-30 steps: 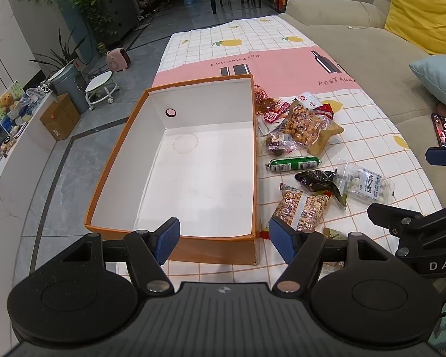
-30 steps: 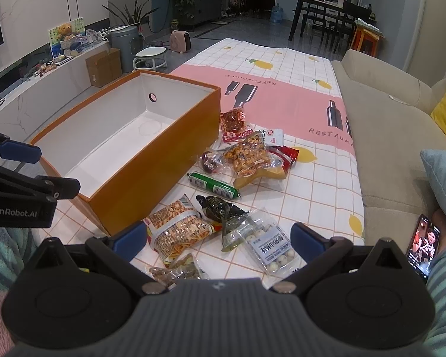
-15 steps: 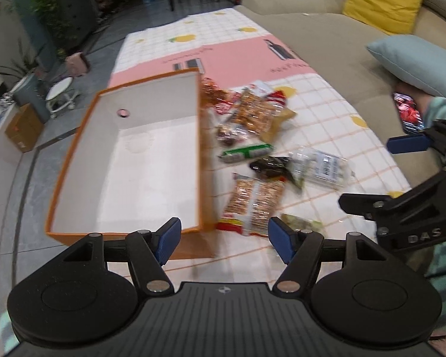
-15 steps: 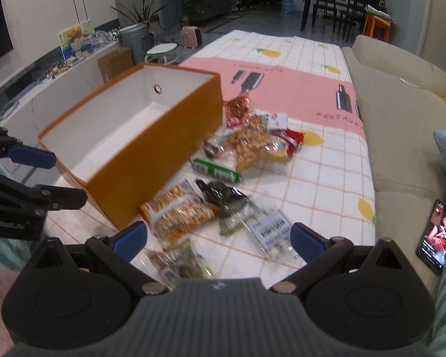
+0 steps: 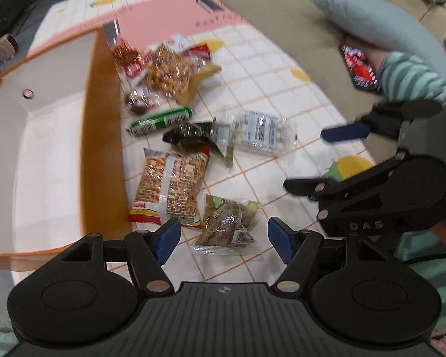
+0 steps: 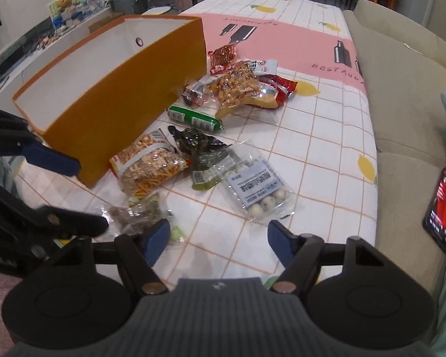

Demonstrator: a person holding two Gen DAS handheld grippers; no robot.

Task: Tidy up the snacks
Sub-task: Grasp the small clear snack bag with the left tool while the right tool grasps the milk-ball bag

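The left tongs (image 5: 224, 235), wide open and empty, have swung from the orange box (image 5: 101, 136) to the brown snack packet (image 5: 227, 223) at the worktop's near edge; right tongs (image 6: 218, 238) likewise gape empty.

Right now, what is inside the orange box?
The orange box shows only its bare white floor and a round hole in the end wall. The near corner is hidden behind the left claw, so that part is unknown.
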